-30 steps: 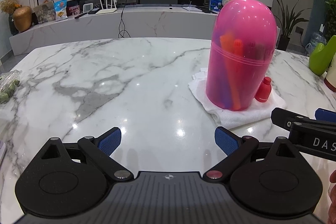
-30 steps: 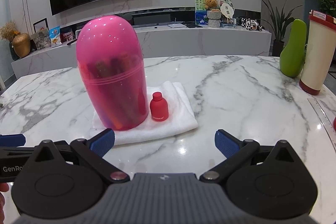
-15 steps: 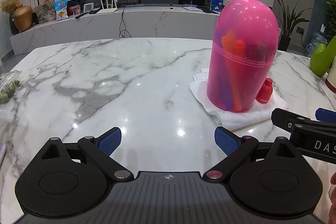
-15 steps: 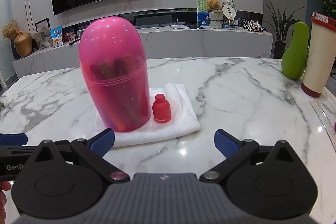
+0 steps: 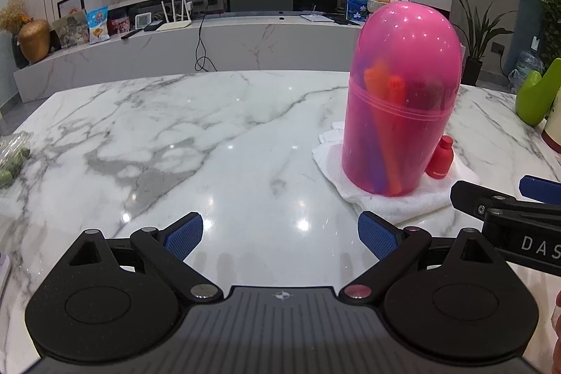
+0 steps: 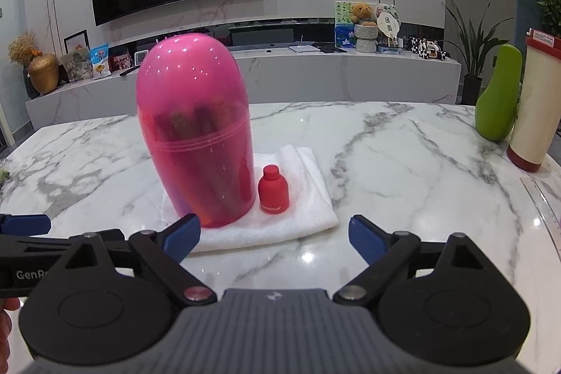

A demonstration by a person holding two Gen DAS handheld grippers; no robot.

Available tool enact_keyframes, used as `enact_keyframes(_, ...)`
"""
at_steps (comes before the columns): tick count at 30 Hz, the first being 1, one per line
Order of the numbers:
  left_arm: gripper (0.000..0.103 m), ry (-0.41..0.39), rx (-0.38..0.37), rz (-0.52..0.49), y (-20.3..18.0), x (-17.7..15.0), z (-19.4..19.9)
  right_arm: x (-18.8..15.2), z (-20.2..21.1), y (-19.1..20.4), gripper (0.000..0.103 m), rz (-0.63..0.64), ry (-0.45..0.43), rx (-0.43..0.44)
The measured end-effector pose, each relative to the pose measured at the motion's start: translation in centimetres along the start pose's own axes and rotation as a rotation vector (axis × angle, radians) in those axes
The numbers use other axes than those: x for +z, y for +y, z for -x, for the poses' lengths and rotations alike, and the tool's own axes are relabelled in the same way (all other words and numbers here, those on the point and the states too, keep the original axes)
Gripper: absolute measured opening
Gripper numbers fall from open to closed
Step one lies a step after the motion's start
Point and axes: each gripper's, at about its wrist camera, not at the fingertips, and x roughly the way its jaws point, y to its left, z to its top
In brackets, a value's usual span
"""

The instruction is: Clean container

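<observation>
A tall pink translucent container [image 5: 399, 100] with a domed lid stands upright on a folded white towel [image 5: 396, 205], with orange and purple sticks showing inside. A small red bottle [image 5: 440, 160] stands on the towel beside it. My left gripper [image 5: 280, 230] is open over bare marble, left of the towel and short of it. In the right wrist view the container [image 6: 196, 135], the bottle [image 6: 273, 191] and the towel [image 6: 305, 219] lie just ahead of my right gripper [image 6: 274, 233]. Its jaws are closing with nothing between them. One of its fingers [image 5: 470, 197] shows at the left view's right edge.
The white marble table [image 5: 175, 135] carries a green pear-shaped object [image 6: 498, 97] and a white cylinder with a red base [image 6: 533, 100] at the far right. A clear ruler [image 6: 543, 198] lies near the right edge. A bag of green items [image 5: 10, 156] sits at the left edge.
The right gripper's fingers have drawn slightly closer together. Both hands and the objects on the towel stay where they were.
</observation>
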Motion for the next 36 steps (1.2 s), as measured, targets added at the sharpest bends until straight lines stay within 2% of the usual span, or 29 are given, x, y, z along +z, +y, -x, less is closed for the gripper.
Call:
enact_keyframes(1,0.096,-0.003,-0.004,-0.004,-0.1,0.2,0.0,0.2,-0.1,-0.1,0.081,0.003,-0.001,0.002)
enact_keyframes(5,0.090,-0.021,-0.016,-0.035,-0.3,0.9,-0.3,0.9,-0.4,-0.2,0.068,0.020,-0.003,0.026)
enact_keyframes(7,0.087,-0.022,-0.020,-0.046,-0.3,1.2,-0.6,1.4,-0.7,-0.1,0.058,0.046,-0.009,0.035)
enact_keyframes(11,0.083,-0.022,-0.038,-0.053,-0.4,1.8,-1.2,2.5,-1.2,-0.5,0.049,0.063,-0.036,0.066)
enact_keyframes(14,0.083,-0.038,-0.037,-0.109,-1.2,2.3,-1.6,3.2,-1.7,-0.7,0.044,0.068,-0.043,0.080)
enact_keyframes(16,0.083,-0.052,-0.030,-0.134,-1.6,2.7,-2.0,3.3,-2.2,-0.8,0.034,0.078,-0.037,0.086)
enact_keyframes(20,0.083,-0.055,-0.045,-0.139,-1.6,2.6,-2.3,3.6,-3.5,-1.0,0.032,0.096,-0.031,0.099)
enact_keyframes(29,0.083,-0.040,-0.049,-0.136,-1.5,2.2,-2.9,3.8,-5.8,-1.8,0.026,0.049,0.009,0.132)
enact_keyframes(31,0.083,-0.043,-0.051,-0.142,-1.6,2.1,-3.0,3.9,-6.3,-1.9,0.021,0.036,0.025,0.137)
enact_keyframes(36,0.083,-0.028,-0.045,-0.135,-1.3,2.2,-3.3,3.8,-6.9,-2.4,0.020,0.000,0.053,0.144)
